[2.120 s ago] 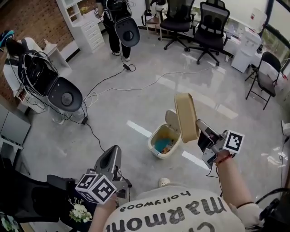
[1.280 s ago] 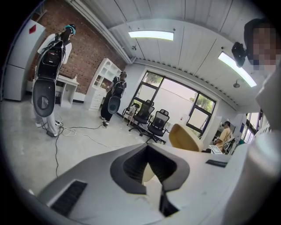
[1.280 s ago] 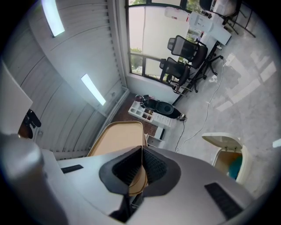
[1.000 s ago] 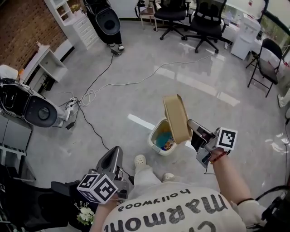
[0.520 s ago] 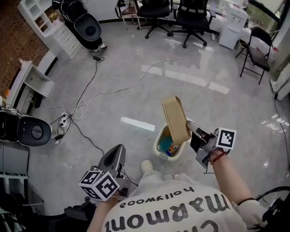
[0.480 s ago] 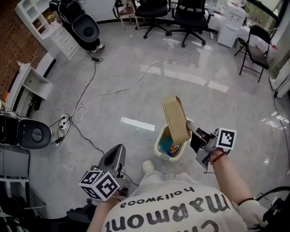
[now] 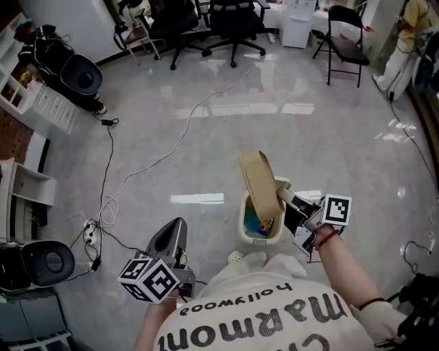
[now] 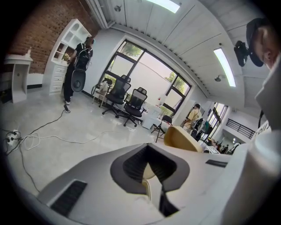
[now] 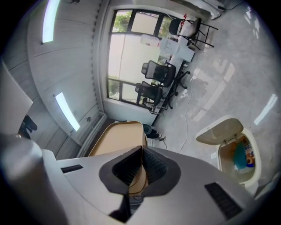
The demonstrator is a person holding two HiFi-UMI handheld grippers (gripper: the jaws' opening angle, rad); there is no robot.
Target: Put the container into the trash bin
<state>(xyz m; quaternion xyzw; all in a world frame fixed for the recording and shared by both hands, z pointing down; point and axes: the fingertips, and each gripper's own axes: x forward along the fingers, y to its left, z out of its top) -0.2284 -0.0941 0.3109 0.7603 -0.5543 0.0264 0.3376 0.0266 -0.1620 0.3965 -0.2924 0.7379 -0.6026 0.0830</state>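
Observation:
A tan, shallow container (image 7: 256,187) stands on edge above the cream trash bin (image 7: 251,232), whose lid is flipped open and which holds colourful rubbish. My right gripper (image 7: 283,201) is shut on the container's lower rim. In the right gripper view the container (image 9: 117,139) rises from the shut jaws, and the bin (image 9: 238,157) lies below at the right with its lid (image 9: 218,131) up. My left gripper (image 7: 172,238) hangs low at the left, shut with nothing in it, well away from the bin. The container (image 8: 182,139) also shows past the left gripper (image 8: 151,174).
Office chairs (image 7: 226,17) and a folding chair (image 7: 344,35) stand at the far side. Cables (image 7: 164,147) trail across the grey floor. Black round machines (image 7: 77,70) (image 7: 42,264) and white shelving (image 7: 27,185) line the left. A person (image 7: 403,27) stands at the top right.
The person has walked up to the bin. The container, still held by the right gripper, now overlaps the bin's opening. The left gripper has kept its pose.

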